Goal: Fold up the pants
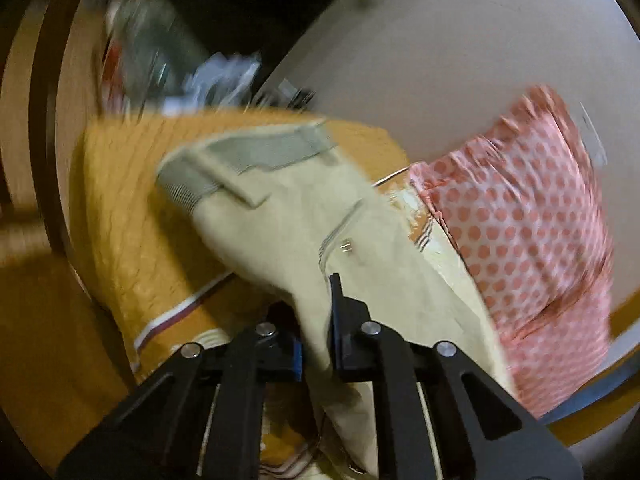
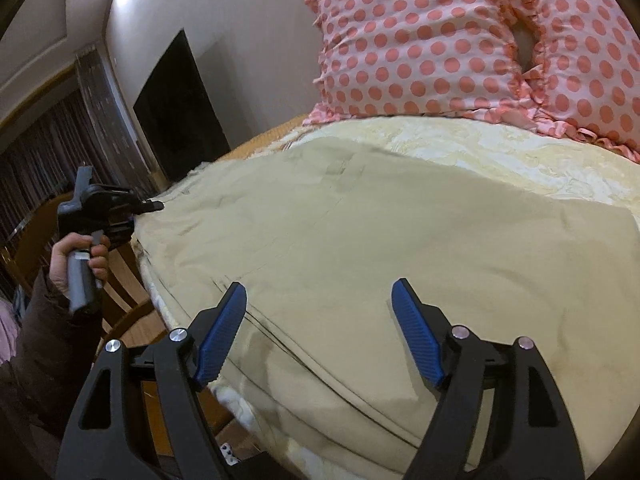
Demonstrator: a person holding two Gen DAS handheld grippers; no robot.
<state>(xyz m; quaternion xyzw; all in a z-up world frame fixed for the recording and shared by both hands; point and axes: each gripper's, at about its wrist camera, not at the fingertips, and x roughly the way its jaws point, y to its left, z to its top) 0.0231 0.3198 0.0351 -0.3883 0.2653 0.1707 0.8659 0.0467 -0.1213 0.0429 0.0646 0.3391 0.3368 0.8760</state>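
Observation:
Beige pants (image 2: 360,232) lie spread over the bed. In the left wrist view the pants (image 1: 288,220) show their grey elastic waistband (image 1: 240,164) at the far end. My left gripper (image 1: 320,320) is shut on a fold of the pants fabric near the bed's edge; it also shows in the right wrist view (image 2: 156,206), pinching the cloth's far left edge. My right gripper (image 2: 320,300) is open and empty, its blue pads (image 2: 224,332) hovering just above the near part of the pants.
A pink polka-dot pillow (image 2: 440,40) lies at the head of the bed, also in the left wrist view (image 1: 520,220). A cream bedcover (image 2: 480,148) and an orange quilt (image 1: 120,208) lie under the pants. A wooden chair (image 2: 120,272) stands left of the bed.

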